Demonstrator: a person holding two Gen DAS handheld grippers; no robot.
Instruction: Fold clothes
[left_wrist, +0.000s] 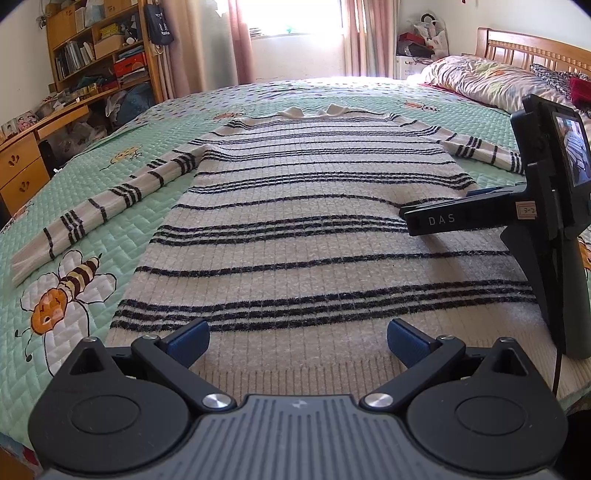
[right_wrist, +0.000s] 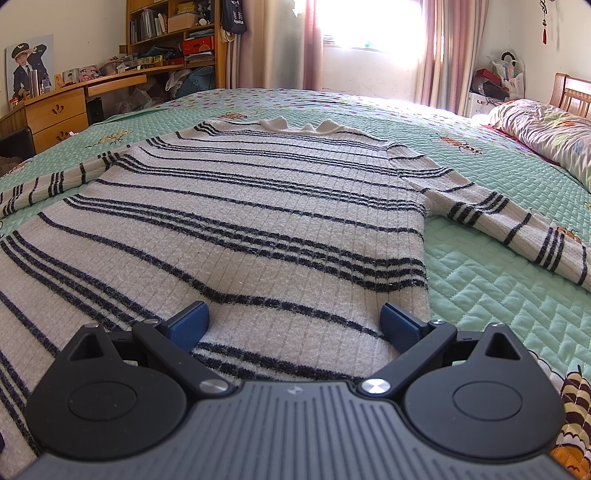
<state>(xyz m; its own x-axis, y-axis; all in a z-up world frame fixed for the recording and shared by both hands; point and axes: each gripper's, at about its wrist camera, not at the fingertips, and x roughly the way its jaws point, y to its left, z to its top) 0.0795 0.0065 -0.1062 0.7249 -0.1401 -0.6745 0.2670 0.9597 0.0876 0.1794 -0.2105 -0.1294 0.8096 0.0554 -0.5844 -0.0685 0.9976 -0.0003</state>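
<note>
Two tongs, left and right, gaped empty over one cream, black-striped knit sweater lying flat, collar pointing away, lengthwise on the green quilted bed.

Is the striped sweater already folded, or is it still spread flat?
Spread flat: the striped sweater lies on the quilt with both sleeves out sideways, no fold.

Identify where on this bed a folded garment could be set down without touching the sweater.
Bare quilt lies between the sweater body and its right sleeve. More lies beyond the collar, toward the window. The pillow crowds the headboard side.
</note>
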